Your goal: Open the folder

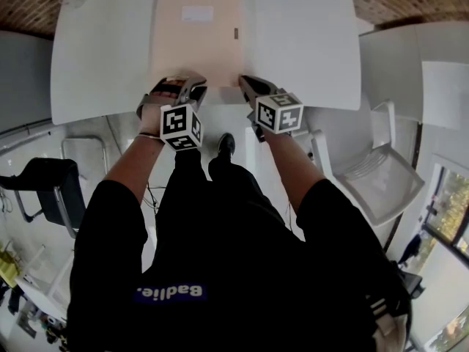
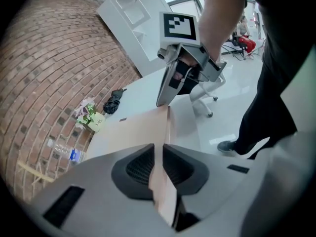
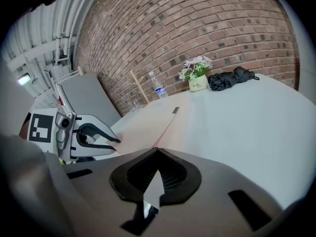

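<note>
Nearest, our left gripper [image 2: 159,151] and right gripper [image 3: 157,154] each pinch the near edge of the folder [image 1: 196,46] on the table [image 1: 308,50]. If either has caught both covers, lifting would drag it rather than open it.

A red-brown brick wall [image 3: 197,23] runs along the far side of a white table [image 1: 308,42]. Grey pipes [image 3: 64,19] climb at the wall's left end. The floor [image 1: 124,134] is pale and glossy. A black chair [image 1: 51,189] stands near left and a white chair [image 1: 377,174] near right. Daylight comes through windows [image 1: 448,210] at the right, with greenery beyond.
</note>
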Action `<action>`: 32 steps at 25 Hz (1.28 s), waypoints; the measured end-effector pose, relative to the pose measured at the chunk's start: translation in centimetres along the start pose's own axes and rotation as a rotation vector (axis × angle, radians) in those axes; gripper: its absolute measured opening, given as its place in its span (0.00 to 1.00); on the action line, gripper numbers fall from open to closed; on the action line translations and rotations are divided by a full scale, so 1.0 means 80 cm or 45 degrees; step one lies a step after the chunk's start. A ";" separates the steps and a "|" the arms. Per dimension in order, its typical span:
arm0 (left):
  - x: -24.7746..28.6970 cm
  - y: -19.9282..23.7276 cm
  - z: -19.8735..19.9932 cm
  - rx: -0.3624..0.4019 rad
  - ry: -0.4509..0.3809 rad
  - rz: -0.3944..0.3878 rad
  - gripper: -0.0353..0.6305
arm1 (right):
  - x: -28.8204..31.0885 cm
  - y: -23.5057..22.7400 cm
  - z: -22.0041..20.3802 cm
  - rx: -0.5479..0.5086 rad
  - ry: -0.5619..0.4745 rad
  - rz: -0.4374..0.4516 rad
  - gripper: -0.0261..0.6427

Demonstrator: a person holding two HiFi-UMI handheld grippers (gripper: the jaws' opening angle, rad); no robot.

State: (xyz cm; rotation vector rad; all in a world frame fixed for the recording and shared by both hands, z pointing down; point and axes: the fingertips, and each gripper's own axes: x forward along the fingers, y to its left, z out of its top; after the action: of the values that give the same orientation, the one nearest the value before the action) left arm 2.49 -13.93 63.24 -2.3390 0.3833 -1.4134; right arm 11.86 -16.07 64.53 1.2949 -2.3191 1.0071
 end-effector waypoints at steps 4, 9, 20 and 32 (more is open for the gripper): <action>-0.012 0.009 0.006 -0.124 -0.086 0.020 0.10 | -0.001 -0.001 0.000 -0.001 -0.001 -0.008 0.08; -0.025 0.022 0.010 -0.321 -0.196 0.049 0.08 | -0.002 -0.002 0.000 -0.021 0.007 -0.021 0.08; -0.079 0.068 0.021 -0.858 -0.544 0.186 0.08 | -0.004 -0.009 -0.001 -0.092 0.045 -0.062 0.08; -0.188 0.110 -0.049 -1.639 -1.073 0.348 0.09 | -0.006 -0.010 -0.001 -0.198 0.101 -0.113 0.08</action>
State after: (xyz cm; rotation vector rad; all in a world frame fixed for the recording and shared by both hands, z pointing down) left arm -8.22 -16.16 49.14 -3.2532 1.5582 0.2284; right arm 12.80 -15.99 64.70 1.2611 -2.2114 0.8179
